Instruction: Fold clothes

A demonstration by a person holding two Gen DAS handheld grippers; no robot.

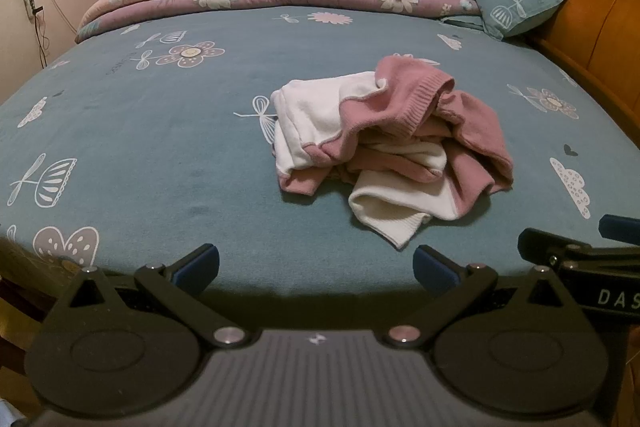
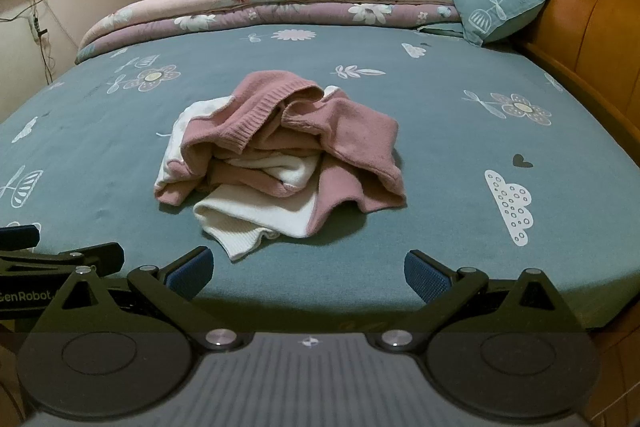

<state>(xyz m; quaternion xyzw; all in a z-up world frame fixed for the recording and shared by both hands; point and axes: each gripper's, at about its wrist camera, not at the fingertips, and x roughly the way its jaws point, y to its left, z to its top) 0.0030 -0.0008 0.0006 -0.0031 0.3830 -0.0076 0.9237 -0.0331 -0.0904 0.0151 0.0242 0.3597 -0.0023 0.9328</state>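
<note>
Crumpled, the sweater (image 1: 384, 143) shows no clear axis; both grippers' fingers (image 1: 200, 265) gape empty.

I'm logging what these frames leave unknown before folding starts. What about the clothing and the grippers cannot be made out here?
- Pink and white garment: crumpled in both views, its own folds hide its type and whether it is one piece or several.
- Right gripper: in the left wrist view the right edge cuts it off.
- Left gripper: in the right wrist view the left edge cuts it off.
- Bed sheet: under the pile, hidden.
</note>
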